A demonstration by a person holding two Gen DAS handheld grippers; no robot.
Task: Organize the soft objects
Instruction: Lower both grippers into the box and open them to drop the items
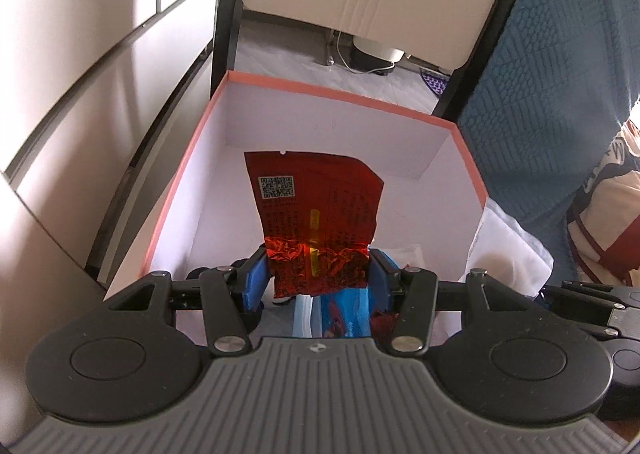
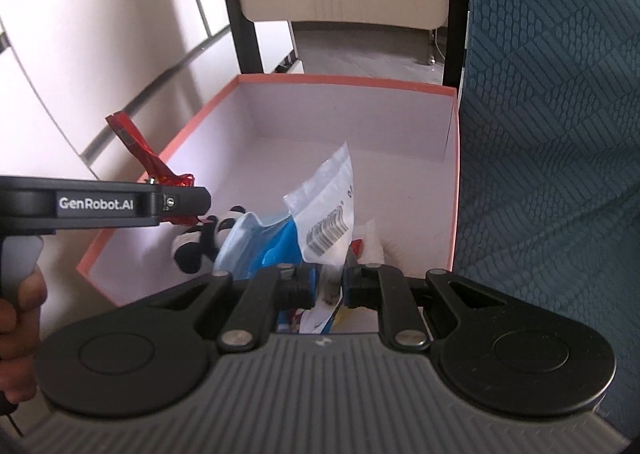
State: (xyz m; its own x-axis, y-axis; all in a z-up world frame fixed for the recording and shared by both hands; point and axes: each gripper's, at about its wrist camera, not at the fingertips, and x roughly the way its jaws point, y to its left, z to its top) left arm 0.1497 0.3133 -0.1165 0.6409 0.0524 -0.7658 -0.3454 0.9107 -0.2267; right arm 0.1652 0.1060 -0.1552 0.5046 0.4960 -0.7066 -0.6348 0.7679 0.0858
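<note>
left gripper (image 1: 318,274): clamped on crumpled end of red foil packet (image 1: 316,206), long axis toward frame top | right gripper (image 2: 326,286): clamped on white plastic pouch (image 2: 328,210) | pink-rimmed box (image 1: 320,92): seen directly beneath both, centre frame | judged next: release into box

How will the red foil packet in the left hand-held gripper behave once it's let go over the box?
Probably light: the red foil packet stands up past the left hand-held gripper without drooping. It looks crinkly and semi-stiff, creased where pinched. Its glossy film may slide on the box's contents.
</note>
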